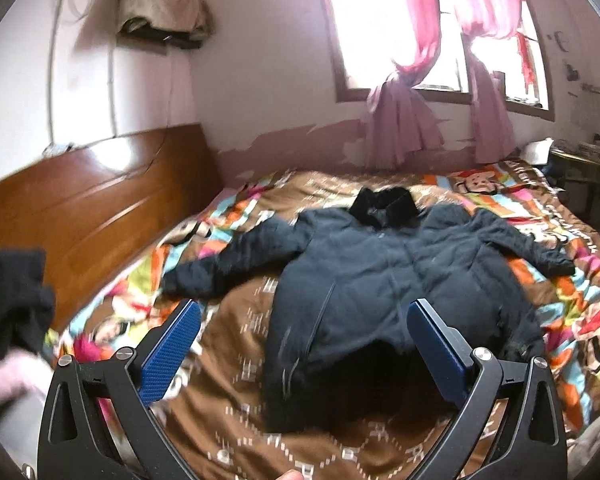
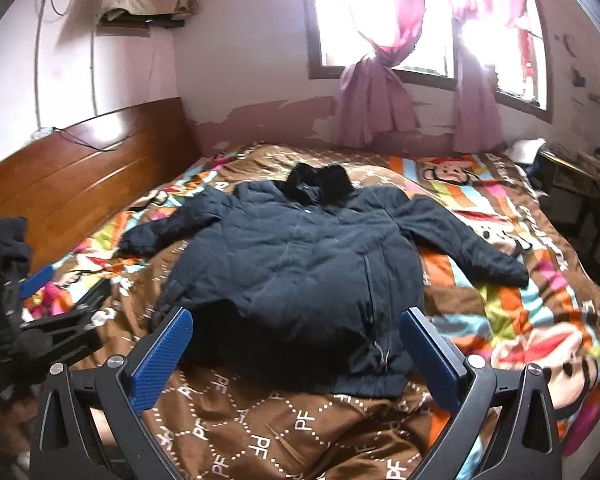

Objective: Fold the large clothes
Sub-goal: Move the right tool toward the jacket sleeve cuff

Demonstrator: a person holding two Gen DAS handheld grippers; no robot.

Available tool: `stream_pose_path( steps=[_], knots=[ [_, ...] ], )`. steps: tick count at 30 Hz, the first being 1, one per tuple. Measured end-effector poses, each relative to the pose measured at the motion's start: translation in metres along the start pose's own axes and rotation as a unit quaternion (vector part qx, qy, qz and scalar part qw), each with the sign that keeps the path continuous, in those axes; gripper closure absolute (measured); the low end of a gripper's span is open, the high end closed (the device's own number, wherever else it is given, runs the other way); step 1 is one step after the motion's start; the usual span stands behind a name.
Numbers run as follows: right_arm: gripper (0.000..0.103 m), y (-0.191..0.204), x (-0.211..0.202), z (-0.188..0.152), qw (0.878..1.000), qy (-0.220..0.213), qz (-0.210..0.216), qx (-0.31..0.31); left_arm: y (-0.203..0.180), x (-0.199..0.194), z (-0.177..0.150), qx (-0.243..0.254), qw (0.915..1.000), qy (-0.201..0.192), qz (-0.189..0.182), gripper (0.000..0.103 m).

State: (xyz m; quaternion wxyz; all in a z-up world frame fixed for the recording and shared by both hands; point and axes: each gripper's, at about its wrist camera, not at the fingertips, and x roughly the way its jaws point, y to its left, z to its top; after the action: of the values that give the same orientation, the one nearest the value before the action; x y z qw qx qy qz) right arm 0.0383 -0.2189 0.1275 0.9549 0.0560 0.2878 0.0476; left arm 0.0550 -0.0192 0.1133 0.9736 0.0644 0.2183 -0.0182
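Clearly padded and soft, the jacket lies spread on the bed; both tongs, left and right, gape empty near its hem, probably the best hold.

The left hand-held gripper, a black frame with two blue textured finger pads, fills the lower part of the left wrist view. Its jaws stand wide apart with nothing between them. One pad leans toward the lower left of the frame, the other toward the lower right. A fingertip of the person shows at the bottom edge, in the middle.

The right hand-held gripper, of the same black and blue build, sits low in the right wrist view, its jaws likewise spread wide and holding nothing. In that view the left hand-held gripper also appears at the left edge, blurred.
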Motion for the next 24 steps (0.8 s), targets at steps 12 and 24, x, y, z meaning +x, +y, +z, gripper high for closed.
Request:
stream_pose_path(
  steps=[12, 24],
  knots=[
    [0.000, -0.067, 0.030, 0.132, 0.995, 0.069, -0.052, -0.041, -0.034, 0.075, 0.131, 0.011, 0.9923, 0.097, -0.076, 0.002],
    [0.000, -0.252, 0.156, 0.164, 0.971, 0.132, -0.093, 0.179, -0.092, 0.188, 0.170, 0.056, 0.9875, 0.101, -0.108, 0.002]
  ],
)
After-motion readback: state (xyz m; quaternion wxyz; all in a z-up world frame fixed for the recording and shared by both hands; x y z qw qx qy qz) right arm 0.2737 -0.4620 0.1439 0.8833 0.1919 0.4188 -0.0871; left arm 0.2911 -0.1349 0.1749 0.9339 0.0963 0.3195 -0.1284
